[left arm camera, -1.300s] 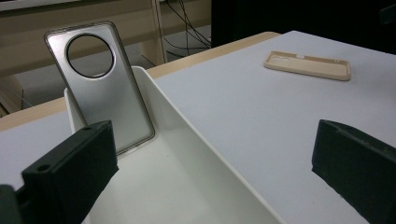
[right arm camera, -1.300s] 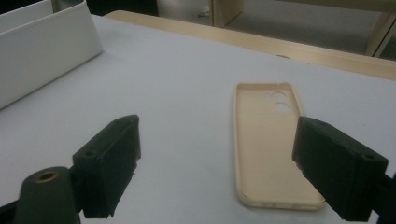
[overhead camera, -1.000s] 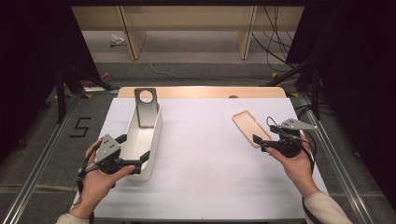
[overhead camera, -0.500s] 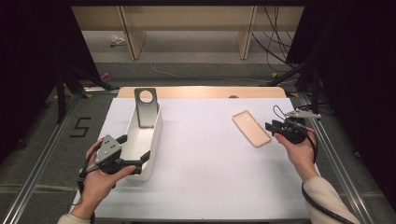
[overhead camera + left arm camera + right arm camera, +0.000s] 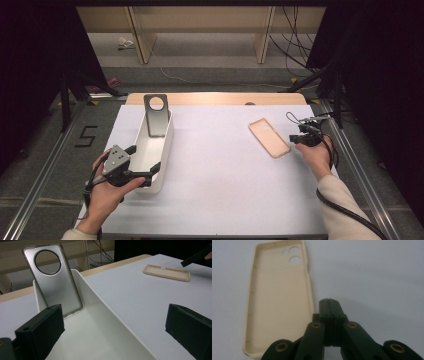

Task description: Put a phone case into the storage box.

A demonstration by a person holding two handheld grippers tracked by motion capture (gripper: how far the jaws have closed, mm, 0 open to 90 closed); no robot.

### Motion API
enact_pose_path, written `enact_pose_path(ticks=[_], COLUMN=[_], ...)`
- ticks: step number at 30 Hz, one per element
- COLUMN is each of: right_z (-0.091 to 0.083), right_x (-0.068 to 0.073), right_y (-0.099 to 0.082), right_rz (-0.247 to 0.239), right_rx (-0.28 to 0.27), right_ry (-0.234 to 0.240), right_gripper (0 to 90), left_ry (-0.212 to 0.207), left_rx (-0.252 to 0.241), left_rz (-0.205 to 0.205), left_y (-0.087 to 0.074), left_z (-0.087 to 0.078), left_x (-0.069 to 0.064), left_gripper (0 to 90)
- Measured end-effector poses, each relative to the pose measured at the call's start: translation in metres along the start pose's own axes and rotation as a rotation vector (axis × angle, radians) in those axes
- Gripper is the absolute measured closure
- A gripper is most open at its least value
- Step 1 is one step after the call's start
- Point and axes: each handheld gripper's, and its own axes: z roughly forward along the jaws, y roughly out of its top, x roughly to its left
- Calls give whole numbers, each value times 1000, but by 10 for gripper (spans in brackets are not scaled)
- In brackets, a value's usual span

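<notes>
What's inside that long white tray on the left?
A grey phone case with a round camera hole stands at the far end of the white tray, leaning against its end wall. The rest of the tray floor looks bare; the case hides the bit of wall behind it.

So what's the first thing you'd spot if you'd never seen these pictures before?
Probably the silver phone case with its big round hole, standing up against the far end of the long white bin on the left. Next, the beige phone case lying flat, open side up, on the white table to the right. The right gripper sits just beside it with jaws shut and empty, while the left gripper holds its jaws open at the bin's near end.
</notes>
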Motion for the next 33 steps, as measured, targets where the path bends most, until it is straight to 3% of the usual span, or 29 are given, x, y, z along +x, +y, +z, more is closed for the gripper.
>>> enact_pose_path(ticks=[13, 24, 33], right_z=[6, 4, 3], right_x=[6, 25, 35], right_y=[-6, -8, -8], right_rz=[-22, -56, -42], right_rx=[76, 123, 156], right_ry=[4, 58, 88], right_gripper=[900, 900, 900], left_ry=[-9, -7, -7], left_rx=[-1, 0, 0], left_rz=[-1, 2, 0], left_y=[0, -1, -1], left_z=[1, 0, 0], left_x=[-1, -1, 0], left_gripper=[13, 13, 13])
